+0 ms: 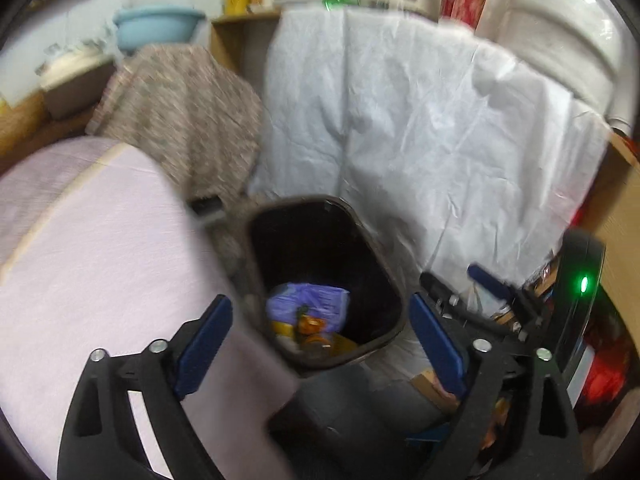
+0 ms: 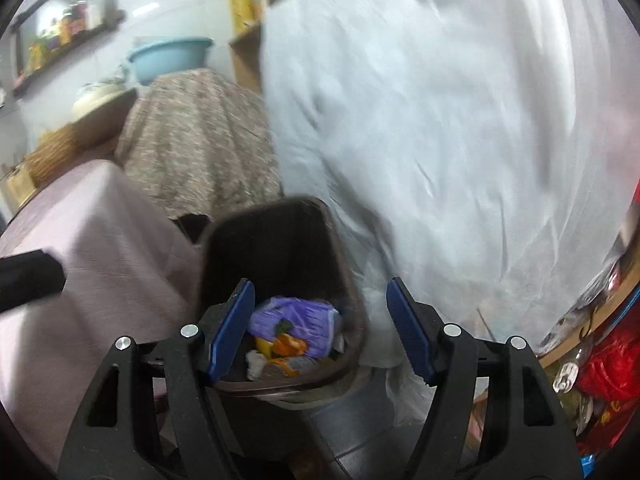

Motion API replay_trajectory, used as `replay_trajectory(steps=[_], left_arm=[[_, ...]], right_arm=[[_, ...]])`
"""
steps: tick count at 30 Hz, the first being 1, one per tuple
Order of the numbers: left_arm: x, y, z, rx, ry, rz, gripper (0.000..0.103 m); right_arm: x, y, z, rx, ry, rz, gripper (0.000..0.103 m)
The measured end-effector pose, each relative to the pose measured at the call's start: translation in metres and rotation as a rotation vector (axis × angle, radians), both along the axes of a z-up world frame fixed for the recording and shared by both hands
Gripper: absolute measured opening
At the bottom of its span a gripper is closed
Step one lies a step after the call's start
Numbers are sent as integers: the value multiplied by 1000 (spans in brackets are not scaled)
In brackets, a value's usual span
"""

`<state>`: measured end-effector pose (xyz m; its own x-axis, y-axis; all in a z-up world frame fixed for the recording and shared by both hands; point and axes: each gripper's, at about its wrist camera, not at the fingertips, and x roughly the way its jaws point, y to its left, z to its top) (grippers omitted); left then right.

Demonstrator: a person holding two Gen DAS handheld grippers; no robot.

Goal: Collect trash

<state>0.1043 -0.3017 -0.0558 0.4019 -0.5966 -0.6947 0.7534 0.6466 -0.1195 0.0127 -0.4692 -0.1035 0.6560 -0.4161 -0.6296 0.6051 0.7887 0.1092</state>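
A dark brown trash bin [image 1: 320,201] stands on the floor between a pink-covered table and a white sheet. In it lie a purple wrapper [image 1: 308,300], orange peel [image 1: 312,325] and other scraps. My left gripper [image 1: 320,303] hangs above the bin's mouth, open, with nothing between its blue pads. In the left wrist view my right gripper [image 1: 460,280] shows beside the bin on the right. In the right wrist view the right gripper [image 2: 320,284] is open and empty over the bin [image 2: 280,205], above the purple wrapper [image 2: 296,312] and peel [image 2: 290,344].
The pink-covered table [image 1: 100,260] is left of the bin, a floral cloth [image 1: 180,112] behind it, a white sheet [image 1: 400,120] hanging to the right. A blue basin [image 1: 156,28] sits at the back. Red bags [image 2: 608,364] and clutter fill the right edge.
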Motion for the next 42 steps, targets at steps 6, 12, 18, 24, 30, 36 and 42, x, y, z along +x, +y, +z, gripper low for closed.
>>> replay_trajectory(steps=[6,12,18,24,30,36,42], left_arm=[[-15,131,38,-87,-147,230,98],[-42,243,60,-217,-295,500,98],[-79,277,80,-220,-382,550,98],[-105,296,93,-255,-421,588,98],[-116,300,98,-264,-452,605,98],[-122,300,102,-257,-486,628,98],[-121,302,102,-236,-488,670,98]], right_arm=[[-1,91,69,-122,-141,150,92],[-19,185,112,-162,-229,216,97],[-56,253,132,-194,-298,252,97],[-83,292,149,-290,-367,284,97],[-90,301,161,-331,-402,314,97],[-95,299,166,-341,-415,299,97],[-95,294,166,-340,-410,284,97]])
